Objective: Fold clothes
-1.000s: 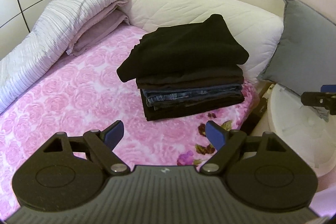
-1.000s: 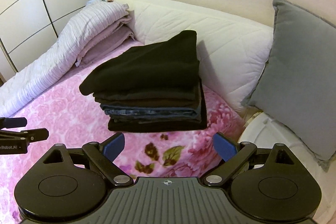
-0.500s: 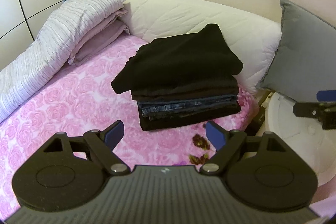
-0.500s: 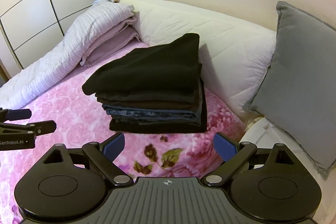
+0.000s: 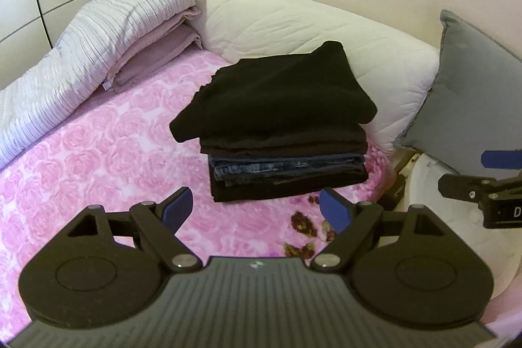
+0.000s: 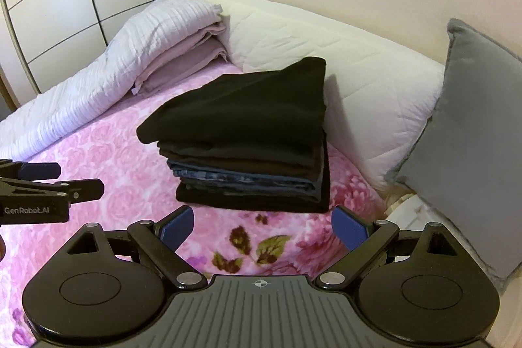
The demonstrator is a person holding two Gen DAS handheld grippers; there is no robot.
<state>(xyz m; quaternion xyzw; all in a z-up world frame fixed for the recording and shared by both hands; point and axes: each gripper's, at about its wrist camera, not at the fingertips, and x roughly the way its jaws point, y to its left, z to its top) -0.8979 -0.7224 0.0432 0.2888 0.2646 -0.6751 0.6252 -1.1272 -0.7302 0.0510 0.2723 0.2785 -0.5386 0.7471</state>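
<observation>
The bed (image 5: 98,158), covered in a pink rose-patterned sheet, fills the lower and left parts of both views. A striped quilt (image 5: 81,48) is folded along the upper left, and a long white bolster (image 6: 342,64) is laid against the wall across the upper middle, with a grey cushion (image 6: 473,126) propped at the right edge; this bedding appears to have been pushed back so that the middle of the bed is left free for folding.

The stack of folded clothes (image 5: 280,126) is set at the centre of both frames, close to the bolster. A black garment (image 6: 248,106) is laid on top, denim (image 6: 248,180) is sandwiched in the middle, and another dark piece (image 5: 287,188) is placed at the bottom. The edges are roughly squared, so the pile seems to have been built for stability.

No loose garment is seen, so the folding is judged largely done.

The left claw (image 5: 257,207) is held wide and empty in the lower middle of its view, aimed at the stack. The right claw (image 6: 262,225) is likewise spread wide with nothing gripped, hovering just short of the pile.
</observation>
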